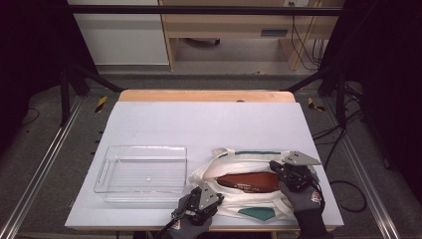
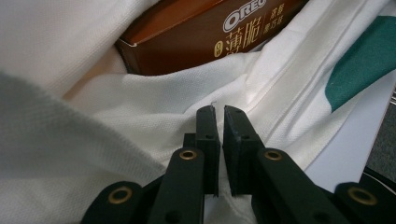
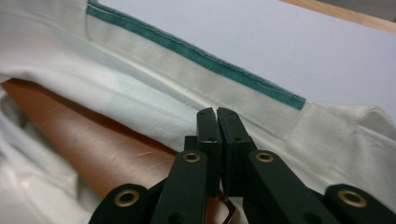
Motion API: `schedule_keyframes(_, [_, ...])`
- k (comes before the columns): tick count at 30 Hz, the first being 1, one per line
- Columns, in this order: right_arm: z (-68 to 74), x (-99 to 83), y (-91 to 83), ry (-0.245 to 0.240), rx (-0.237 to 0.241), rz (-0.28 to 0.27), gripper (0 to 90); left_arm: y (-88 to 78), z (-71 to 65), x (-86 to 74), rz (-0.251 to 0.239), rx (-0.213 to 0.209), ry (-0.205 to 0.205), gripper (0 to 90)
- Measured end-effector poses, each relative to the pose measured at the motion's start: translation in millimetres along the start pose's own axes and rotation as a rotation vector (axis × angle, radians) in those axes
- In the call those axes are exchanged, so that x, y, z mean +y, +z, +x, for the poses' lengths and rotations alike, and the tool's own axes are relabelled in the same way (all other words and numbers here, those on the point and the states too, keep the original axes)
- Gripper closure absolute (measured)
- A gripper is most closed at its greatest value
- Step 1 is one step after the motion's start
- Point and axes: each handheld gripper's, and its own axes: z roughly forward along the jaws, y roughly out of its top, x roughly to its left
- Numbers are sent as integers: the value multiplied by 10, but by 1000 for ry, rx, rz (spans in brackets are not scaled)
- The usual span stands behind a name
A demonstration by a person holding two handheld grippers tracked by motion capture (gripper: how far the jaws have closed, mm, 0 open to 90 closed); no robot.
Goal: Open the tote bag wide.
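A: How is the left gripper?
B: It sits low at the near edge, its jaws pressed together on white cloth.
A: And the right gripper?
B: A gloved hand holds it farther right, jaws closed together.

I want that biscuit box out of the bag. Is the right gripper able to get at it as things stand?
Probably not yet: the right gripper is shut on the bag rim; the box lies exposed in the opening.
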Motion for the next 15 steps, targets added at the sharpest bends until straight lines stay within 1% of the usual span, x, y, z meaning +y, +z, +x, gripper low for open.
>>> schedule_keyframes(7, [-109, -49, 197, 50, 20, 55, 884, 0, -2, -2, -1, 0, 2, 842])
schedule_keyframes(10, [-143, -73, 238, 63, 29, 62, 880, 0, -1, -2, -2, 0, 2, 842])
schedule_keyframes(12, [-171, -81, 258, 93, 39, 60, 869, -1, 0, -1, -2, 0, -1, 842])
schedule_keyframes(15, [-174, -94, 252, 102, 32, 50, 824, -5, 3, 15, 4, -1, -3, 840])
